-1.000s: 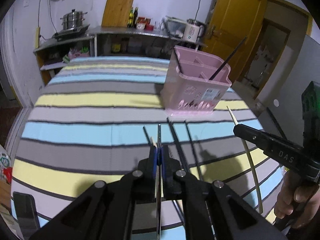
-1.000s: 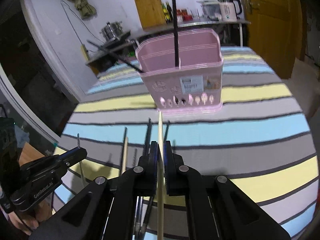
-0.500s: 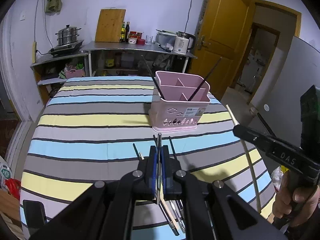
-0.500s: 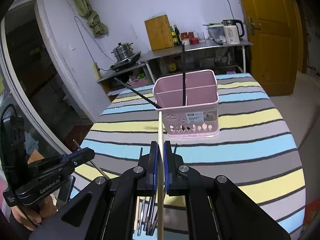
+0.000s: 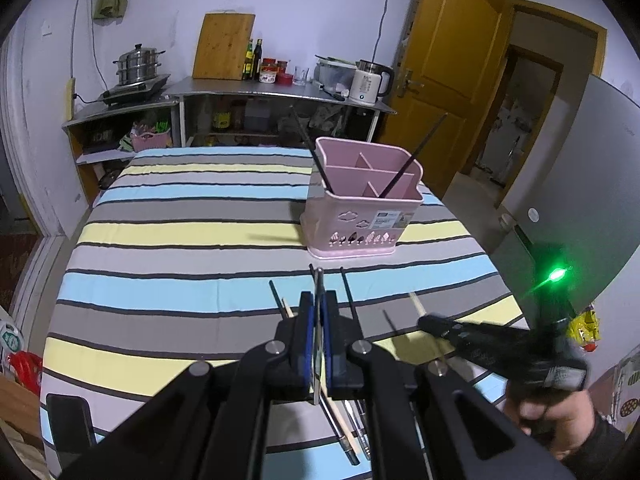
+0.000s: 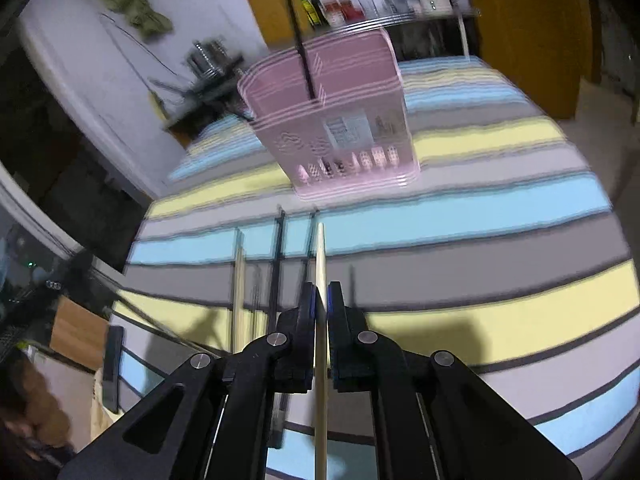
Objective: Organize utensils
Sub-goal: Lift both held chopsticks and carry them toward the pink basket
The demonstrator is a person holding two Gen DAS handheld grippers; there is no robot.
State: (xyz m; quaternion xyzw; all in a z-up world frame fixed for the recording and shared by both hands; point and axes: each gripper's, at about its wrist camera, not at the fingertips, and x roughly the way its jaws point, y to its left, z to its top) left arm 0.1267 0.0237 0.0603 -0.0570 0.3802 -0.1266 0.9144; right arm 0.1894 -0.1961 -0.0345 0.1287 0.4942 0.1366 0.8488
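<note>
Lowered right gripper blurs, jaws gripping wooden chopstick; left gripper jaws clamp metal chopstick.

Pink plastic caddy, striped cloth

One pink caddy, two black chopsticks inside, perhaps six utensils on cloth, two grippers

obstacles: pink caddy, loose chopsticks | free: striped tablecloth left
</note>
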